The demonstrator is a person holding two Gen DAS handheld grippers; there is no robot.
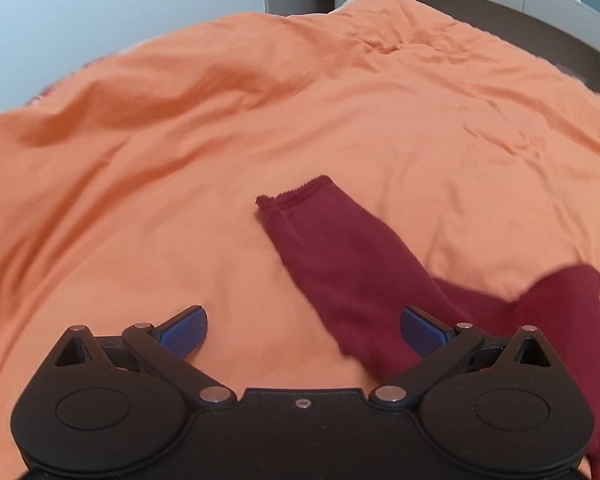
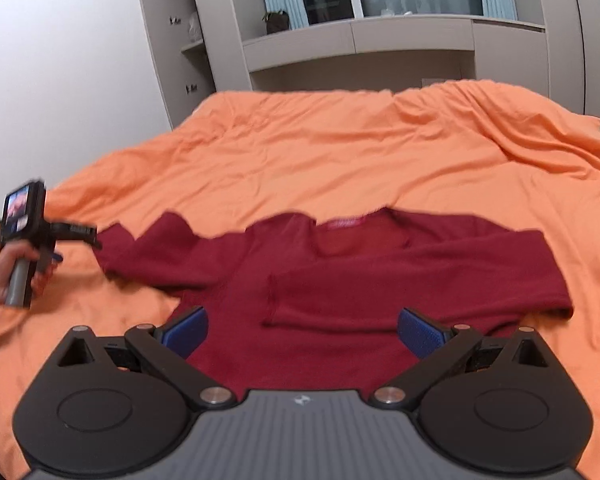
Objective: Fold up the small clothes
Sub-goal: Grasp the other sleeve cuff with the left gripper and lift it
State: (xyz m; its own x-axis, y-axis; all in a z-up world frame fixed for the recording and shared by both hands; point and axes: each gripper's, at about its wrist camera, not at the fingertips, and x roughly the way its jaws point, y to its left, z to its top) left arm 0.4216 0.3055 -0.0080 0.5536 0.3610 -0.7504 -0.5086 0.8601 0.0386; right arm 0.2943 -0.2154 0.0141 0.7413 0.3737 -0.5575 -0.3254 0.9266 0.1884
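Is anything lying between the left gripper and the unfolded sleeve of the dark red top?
Nothing visible does. The open left gripper has only bare orange bed cover and the dark red long-sleeved top's own outstretched sleeve ahead.

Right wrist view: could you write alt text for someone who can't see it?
A dark red top lies on an orange bedcover, one sleeve folded across it. The right gripper hovers open above; the left gripper is at the far sleeve.
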